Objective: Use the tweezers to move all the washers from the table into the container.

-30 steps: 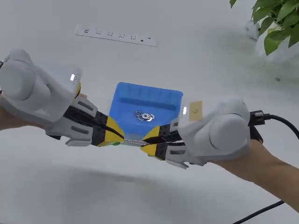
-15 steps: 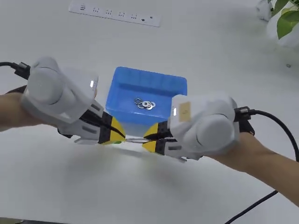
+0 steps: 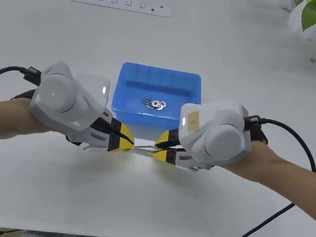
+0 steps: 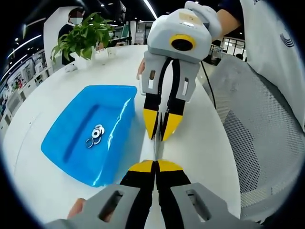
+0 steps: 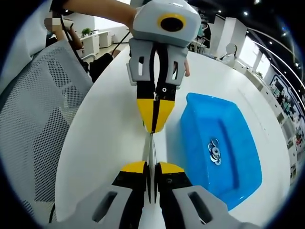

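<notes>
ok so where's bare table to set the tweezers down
Bare table between power strip and container, right of the container, and along the near edge. Crowded at the container's front, where left tongs and right tongs meet on the tweezers.

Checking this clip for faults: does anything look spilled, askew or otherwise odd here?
Nothing spilled: the washers lie together inside the blue container. One oddity: the tweezers are pinched at both ends, by the left gripper and right gripper, nose to nose.
</notes>
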